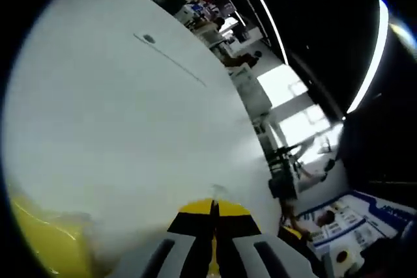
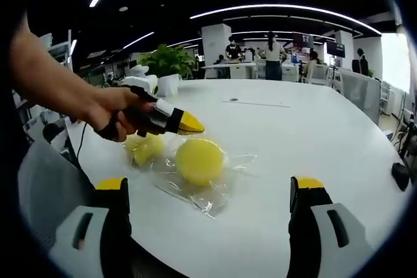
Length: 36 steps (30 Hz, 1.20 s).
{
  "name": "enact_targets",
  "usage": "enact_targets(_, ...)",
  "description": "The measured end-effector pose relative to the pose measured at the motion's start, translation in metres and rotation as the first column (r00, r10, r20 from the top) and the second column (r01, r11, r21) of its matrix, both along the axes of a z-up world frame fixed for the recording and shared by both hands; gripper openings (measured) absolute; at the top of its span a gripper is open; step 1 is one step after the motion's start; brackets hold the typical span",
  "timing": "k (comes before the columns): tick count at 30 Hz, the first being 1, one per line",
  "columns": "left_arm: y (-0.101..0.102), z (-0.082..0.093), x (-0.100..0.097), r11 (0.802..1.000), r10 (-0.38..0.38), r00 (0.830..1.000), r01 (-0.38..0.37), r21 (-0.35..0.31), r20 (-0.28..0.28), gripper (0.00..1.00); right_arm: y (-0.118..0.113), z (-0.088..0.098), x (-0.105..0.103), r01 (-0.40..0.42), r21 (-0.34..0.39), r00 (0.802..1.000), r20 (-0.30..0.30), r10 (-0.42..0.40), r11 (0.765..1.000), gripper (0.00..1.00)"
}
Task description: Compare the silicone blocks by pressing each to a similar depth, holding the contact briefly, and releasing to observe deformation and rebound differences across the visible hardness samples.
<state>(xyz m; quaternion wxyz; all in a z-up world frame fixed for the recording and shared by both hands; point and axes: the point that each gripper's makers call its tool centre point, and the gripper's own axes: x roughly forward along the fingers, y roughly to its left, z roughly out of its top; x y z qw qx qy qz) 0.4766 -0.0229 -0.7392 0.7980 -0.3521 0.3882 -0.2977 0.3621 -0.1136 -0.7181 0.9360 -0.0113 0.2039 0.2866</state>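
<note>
Two yellow silicone samples are seen on the white table [image 2: 313, 135] in the right gripper view, toward its left edge and well in from the far rim. The larger block [image 2: 199, 160] is rounded and dome-like, smooth and matte, and is rested on a crinkled sheet of clear plastic wrap [image 2: 207, 198] that is spread flat beneath and around it. The smaller block [image 2: 146, 148] is paler and lumpier, is laid just beside the larger one on its left, and is partly shadowed. No dent is discernible on either.
</note>
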Motion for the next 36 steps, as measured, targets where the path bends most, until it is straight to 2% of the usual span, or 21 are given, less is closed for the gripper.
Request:
enact_targets(3,-0.003,0.01,0.0,1.0,-0.014,0.999,0.014,0.014,0.037,0.0,-0.003,0.0,0.001,0.014,0.003,1.0,0.001,-0.014,1.0,0.96)
enact_targets(4,-0.003,0.011,-0.001,0.997,-0.053,0.996,0.047,0.068,0.076,0.0,-0.003,0.0,0.001,0.014,0.0,1.0,0.001,-0.014,1.0,0.96)
enact_targets(5,-0.004,0.013,-0.001,0.994,-0.072,0.992,0.063,0.092,0.104,0.0,-0.003,0.0,0.001,0.012,-0.005,1.0,0.001,-0.012,1.0,0.96)
enact_targets(9,-0.009,0.026,-0.004,0.995,-0.067,0.988,0.056,0.08,0.139,0.0,-0.002,-0.001,0.0,0.004,-0.01,1.0,-0.001,-0.004,1.0,0.96)
enact_targets(14,-0.014,0.031,-0.006,0.993,-0.088,0.982,0.074,0.094,0.167,0.0,-0.002,-0.002,0.0,0.0,-0.019,1.0,-0.004,0.0,1.0,0.96)
enact_targets(19,-0.015,0.04,-0.011,0.995,-0.084,0.982,0.074,0.064,0.167,0.0,-0.002,-0.003,-0.001,-0.007,-0.026,1.0,-0.004,0.007,1.0,0.96)
enact_targets(23,-0.014,0.044,-0.017,0.991,-0.114,0.974,0.096,0.097,0.194,0.0,-0.003,-0.002,-0.001,-0.004,-0.027,1.0,0.0,0.004,1.0,0.96)
enact_targets(28,-0.01,0.046,-0.018,0.989,-0.121,0.972,0.101,0.106,0.202,0.0,-0.004,-0.002,-0.001,0.001,-0.028,1.0,0.002,-0.001,1.0,0.96)
enact_targets(36,-0.009,0.069,-0.014,0.991,-0.11,0.957,0.084,0.106,0.268,0.0,-0.001,-0.003,-0.002,-0.009,-0.031,1.0,-0.001,0.009,0.999,0.96)
